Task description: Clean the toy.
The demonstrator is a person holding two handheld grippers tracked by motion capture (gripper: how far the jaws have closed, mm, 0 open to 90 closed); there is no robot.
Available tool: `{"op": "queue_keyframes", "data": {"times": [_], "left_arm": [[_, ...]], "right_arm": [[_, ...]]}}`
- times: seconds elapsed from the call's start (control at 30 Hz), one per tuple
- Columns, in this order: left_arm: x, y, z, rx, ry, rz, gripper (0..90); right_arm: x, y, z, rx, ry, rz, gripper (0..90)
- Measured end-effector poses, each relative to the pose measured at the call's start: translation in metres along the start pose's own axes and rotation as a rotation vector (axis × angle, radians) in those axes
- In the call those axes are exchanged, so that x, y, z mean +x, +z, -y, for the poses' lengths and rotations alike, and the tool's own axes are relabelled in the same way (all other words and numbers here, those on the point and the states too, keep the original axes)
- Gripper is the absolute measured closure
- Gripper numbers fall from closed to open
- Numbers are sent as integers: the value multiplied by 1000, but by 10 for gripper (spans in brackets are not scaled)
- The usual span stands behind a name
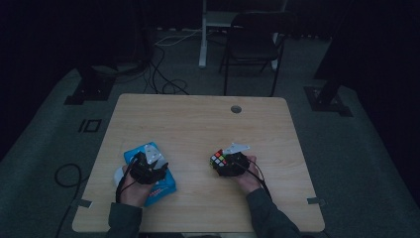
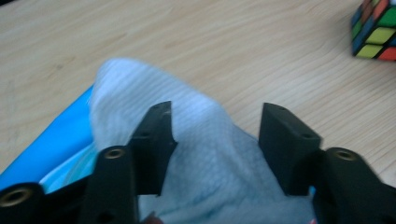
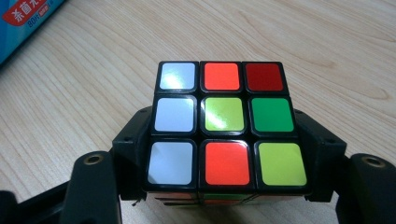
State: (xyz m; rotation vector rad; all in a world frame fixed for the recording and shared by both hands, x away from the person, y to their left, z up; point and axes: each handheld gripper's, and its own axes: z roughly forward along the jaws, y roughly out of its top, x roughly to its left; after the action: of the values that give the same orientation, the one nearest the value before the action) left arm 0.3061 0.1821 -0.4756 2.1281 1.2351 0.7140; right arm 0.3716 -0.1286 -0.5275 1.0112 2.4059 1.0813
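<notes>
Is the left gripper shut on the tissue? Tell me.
No: the left gripper has its jaws spread apart over the white tissue, not pinching it.

The high view is dim and bluish: only the wooden table [image 1: 198, 134] catches light, while the floor and the room from nine through twelve to three o'clock sink into near-black, with grainy detail. Shadows under the hands are faint and soft. The left gripper view is brighter but soft; the white tissue [image 2: 187, 140] and the black jaws at six o'clock are blurred, and the wood grain toward twelve o'clock is smeared. The right gripper view is the sharpest, with white glare on the stickers of the cube [image 3: 223, 126], strongest at ten o'clock.
</notes>
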Motion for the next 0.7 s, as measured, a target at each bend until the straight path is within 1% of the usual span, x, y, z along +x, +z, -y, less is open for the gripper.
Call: {"op": "queue_keyframes", "data": {"times": [0.03,0.1,0.13,0.17,0.2,0.27,0.3,0.37,0.4,0.43,0.5,0.53,0.63,0.7], "left_arm": [[1,-2,1,8,-12,-13,605],[6,-6,3,17,-53,-21,757],[9,-7,4,26,-63,-32,808],[11,-9,4,29,-66,-32,848],[13,-10,5,25,-79,-27,872],[17,-11,4,17,-92,-11,890],[17,-11,3,9,-98,4,892],[18,-11,1,-5,-98,35,895],[17,-11,-1,-12,-95,43,897],[15,-11,-4,-15,-88,44,898],[11,-11,-11,-15,-55,28,898],[8,-11,-14,-19,-42,27,899],[2,-12,-25,-38,-20,55,899],[-1,-12,-31,-51,-17,80,899]], "right_arm": [[0,0,0,0,0,0,334],[0,0,0,-1,1,0,334],[0,0,0,-1,1,-1,334],[0,0,0,-1,1,-1,334],[0,0,1,0,2,0,334],[0,0,1,0,5,1,334],[0,0,1,0,5,1,334],[0,1,1,0,6,1,334],[0,1,1,1,7,1,334],[0,1,1,1,7,2,334],[0,1,1,1,6,1,334],[0,1,1,1,6,1,334],[0,1,1,2,5,0,333],[0,1,1,3,5,-1,333]]}}
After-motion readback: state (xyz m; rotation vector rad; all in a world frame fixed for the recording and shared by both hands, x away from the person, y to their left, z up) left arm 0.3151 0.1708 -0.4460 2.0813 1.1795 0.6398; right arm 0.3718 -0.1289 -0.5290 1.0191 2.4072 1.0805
